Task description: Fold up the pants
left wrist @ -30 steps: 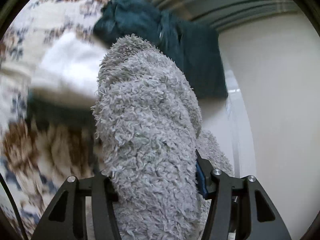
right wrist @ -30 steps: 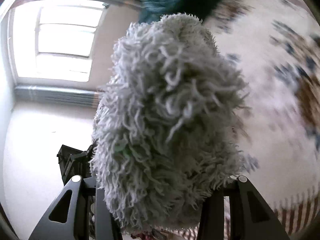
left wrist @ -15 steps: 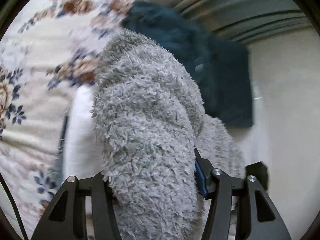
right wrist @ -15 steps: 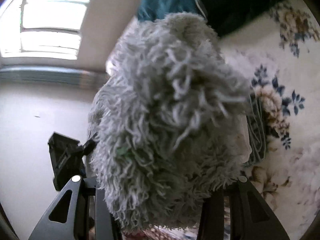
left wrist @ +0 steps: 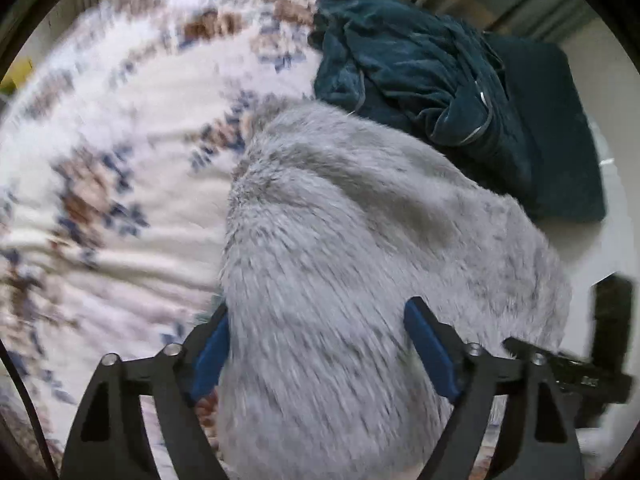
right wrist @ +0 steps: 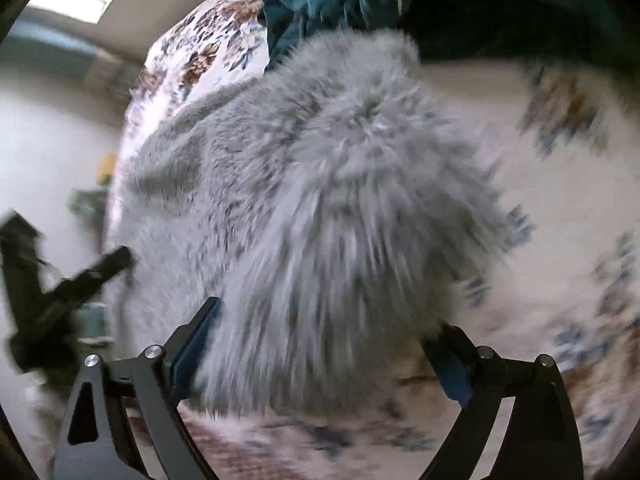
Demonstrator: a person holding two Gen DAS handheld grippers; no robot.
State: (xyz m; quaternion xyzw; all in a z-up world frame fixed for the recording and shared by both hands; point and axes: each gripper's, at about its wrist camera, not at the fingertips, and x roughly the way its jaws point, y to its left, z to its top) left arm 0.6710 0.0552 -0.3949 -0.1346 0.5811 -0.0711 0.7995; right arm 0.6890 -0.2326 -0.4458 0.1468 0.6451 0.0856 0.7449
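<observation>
On the floral bed, left wrist: left gripper [left wrist: 316,344] jaws opening, grey fluffy pants [left wrist: 360,240] between them, beside teal garment [left wrist: 420,68] | right wrist: right gripper [right wrist: 320,344] opening over pants [right wrist: 320,200] | step: releasing fold; next likely smoothing.

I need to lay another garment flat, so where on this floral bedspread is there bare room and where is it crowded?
Free: the broad stretch of floral bedspread left of the fluffy grey pants in the left wrist view, and the stretch right of them in the right wrist view. Crowded: the far edge, where the crumpled dark teal garment borders the pants.
</observation>
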